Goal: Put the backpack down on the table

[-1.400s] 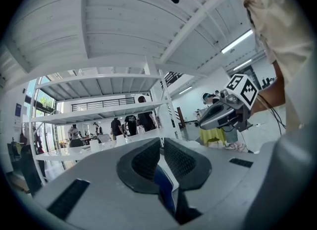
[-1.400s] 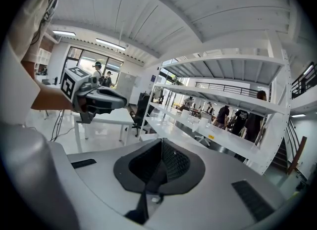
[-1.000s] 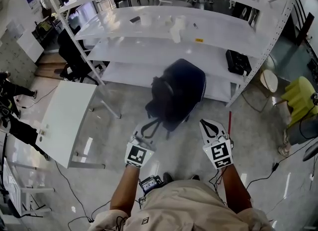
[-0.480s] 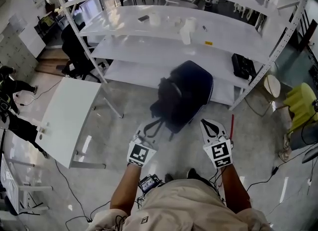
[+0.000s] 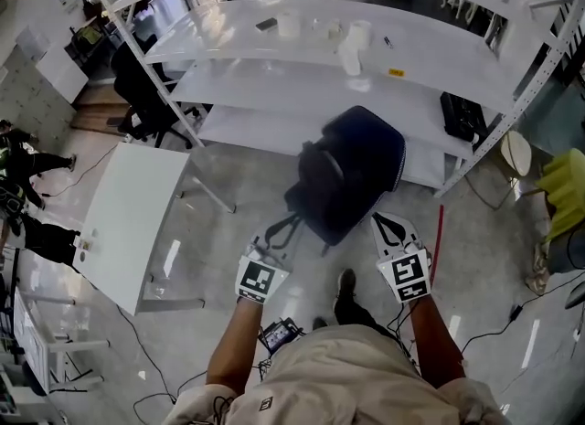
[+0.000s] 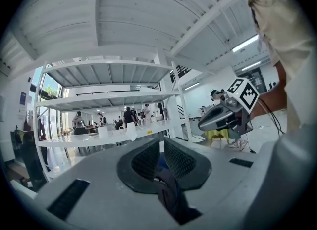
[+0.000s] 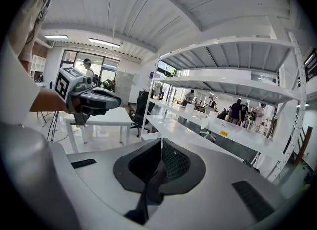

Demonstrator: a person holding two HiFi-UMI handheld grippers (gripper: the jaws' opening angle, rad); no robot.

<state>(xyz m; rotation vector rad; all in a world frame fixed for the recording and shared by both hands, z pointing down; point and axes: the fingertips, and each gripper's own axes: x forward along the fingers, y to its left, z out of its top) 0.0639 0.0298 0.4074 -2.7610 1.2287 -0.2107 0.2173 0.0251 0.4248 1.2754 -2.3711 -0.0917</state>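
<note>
Jaws of the left gripper (image 5: 272,234) and right gripper (image 5: 388,225) were pressed together, each pinching a dark strap (image 6: 167,194). The backpack (image 5: 352,176) hung between them over the floor, in front of the shelves (image 5: 274,62) and well apart from the white bench (image 5: 128,217).

My left gripper (image 6: 161,147) has its jaws pressed together on a dark strap (image 6: 167,194), and the fabric runs out from between the pads (image 6: 146,161) toward the camera. Off to the right hangs the right gripper (image 6: 205,122) with its marker cube (image 6: 243,92) tilted and a forearm (image 6: 277,94) behind it. Ahead stands a white rack of shelves (image 6: 106,100) — a few small white things (image 6: 131,131) on one shelf, people far behind.
</note>
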